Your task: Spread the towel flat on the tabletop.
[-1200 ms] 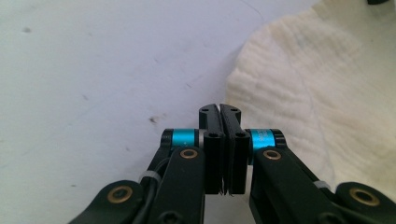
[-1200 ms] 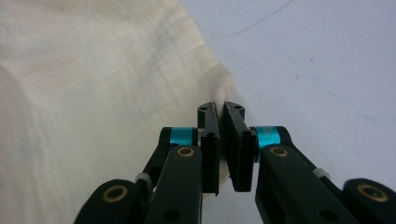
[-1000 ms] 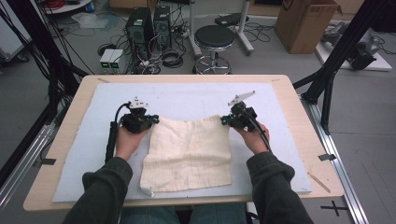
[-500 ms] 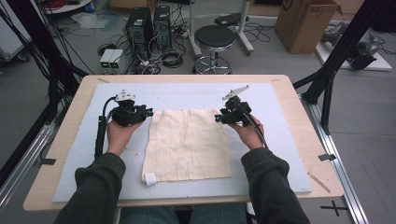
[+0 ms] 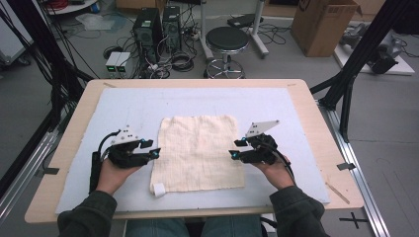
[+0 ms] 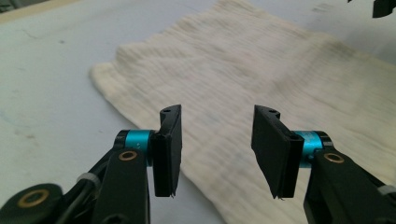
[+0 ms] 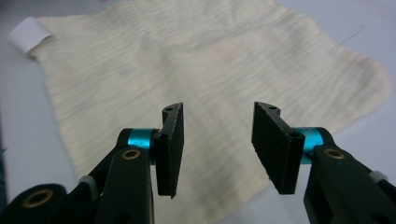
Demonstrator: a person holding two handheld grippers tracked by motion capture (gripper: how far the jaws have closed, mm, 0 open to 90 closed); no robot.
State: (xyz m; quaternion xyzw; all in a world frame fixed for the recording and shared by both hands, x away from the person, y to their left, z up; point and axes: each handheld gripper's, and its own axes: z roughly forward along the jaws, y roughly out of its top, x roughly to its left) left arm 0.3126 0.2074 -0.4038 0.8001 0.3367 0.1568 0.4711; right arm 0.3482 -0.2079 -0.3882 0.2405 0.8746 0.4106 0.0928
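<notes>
Cloth (image 6: 261,79) cut off at 3 and 5 o'clock edges in left gripper view; weave soft, blurred. A dark bit of the other gripper (image 6: 384,6) clipped at the 1 o'clock corner, too little to read. In right gripper view the cloth's near edge hides behind the fingers (image 7: 170,149); white tag (image 7: 29,33) at 10 o'clock has unreadable print. High view: person's forearms cut off at 6 o'clock, cardboard box (image 5: 323,24) clipped at 12 o'clock, floor cables (image 5: 173,54) too small to sort.
</notes>
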